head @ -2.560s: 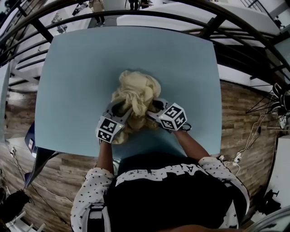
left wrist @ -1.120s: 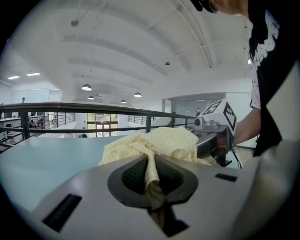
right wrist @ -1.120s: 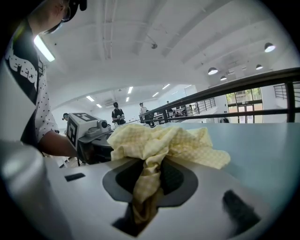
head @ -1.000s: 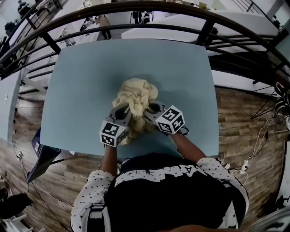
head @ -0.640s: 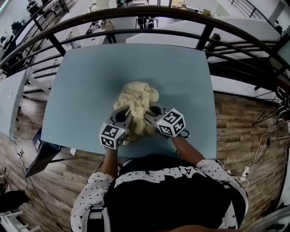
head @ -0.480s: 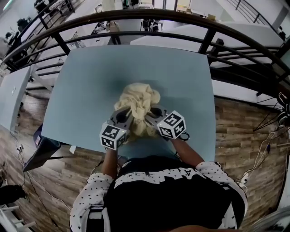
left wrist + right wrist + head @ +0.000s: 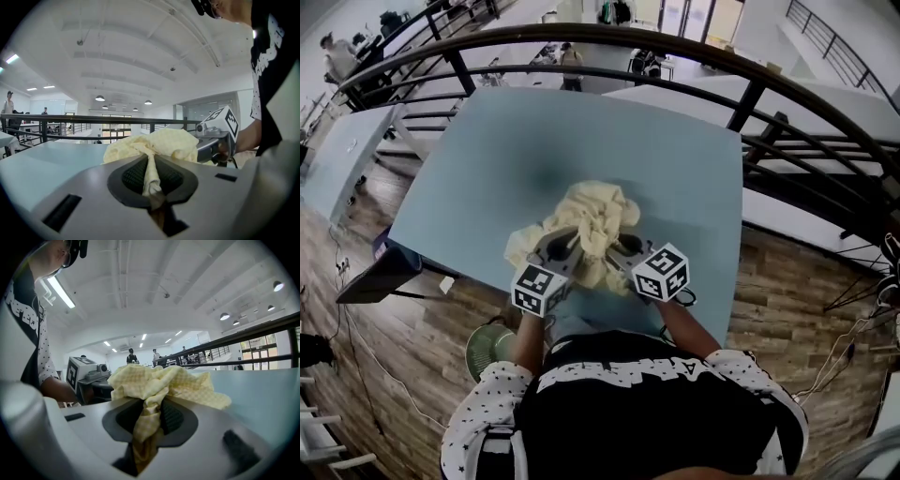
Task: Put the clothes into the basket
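Left tongs [image 7: 150,177] and right tongs [image 7: 148,419] both clenched on crumpled pale-yellow checked cloth [image 7: 592,214], at the light-blue bench's [image 7: 680,164] near edge. Risk: left tongs pinch only a thin fold, so it could slip free and the cloth would sag.

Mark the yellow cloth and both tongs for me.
yellow cloth [image 7: 598,208]: head view, bunched middle.
left tongs [image 7: 151,166]: left gripper view, midway between the pads.
right tongs [image 7: 152,414]: right gripper view, midway between the pads.
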`<action>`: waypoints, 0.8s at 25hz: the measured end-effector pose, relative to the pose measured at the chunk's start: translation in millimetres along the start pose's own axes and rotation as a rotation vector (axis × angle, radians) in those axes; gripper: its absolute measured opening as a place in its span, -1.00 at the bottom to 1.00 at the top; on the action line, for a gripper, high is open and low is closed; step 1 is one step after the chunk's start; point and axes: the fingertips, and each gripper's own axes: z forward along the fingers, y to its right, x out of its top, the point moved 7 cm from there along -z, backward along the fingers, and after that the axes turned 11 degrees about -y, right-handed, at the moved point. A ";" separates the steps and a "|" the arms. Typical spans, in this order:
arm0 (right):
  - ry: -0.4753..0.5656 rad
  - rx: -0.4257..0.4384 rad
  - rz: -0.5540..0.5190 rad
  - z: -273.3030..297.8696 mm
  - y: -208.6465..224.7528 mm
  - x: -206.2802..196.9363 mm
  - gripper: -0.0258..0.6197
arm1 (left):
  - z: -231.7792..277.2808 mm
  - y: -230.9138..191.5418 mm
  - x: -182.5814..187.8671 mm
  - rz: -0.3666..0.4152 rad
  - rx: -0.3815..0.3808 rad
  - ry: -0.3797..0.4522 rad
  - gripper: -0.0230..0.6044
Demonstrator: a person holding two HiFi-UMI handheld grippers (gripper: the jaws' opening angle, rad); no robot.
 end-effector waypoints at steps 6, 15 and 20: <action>0.007 0.051 -0.019 -28.8 -14.3 -11.8 -0.66 | -12.6 38.8 -0.3 -0.013 0.052 0.010 -0.78; 0.042 0.108 -0.061 -41.4 -39.8 -8.9 -0.66 | -42.0 61.5 4.0 -0.010 0.123 0.023 -0.78; 0.035 0.141 -0.105 -26.4 -49.3 -2.2 -0.66 | -56.0 51.6 -2.8 -0.042 0.148 0.049 -0.78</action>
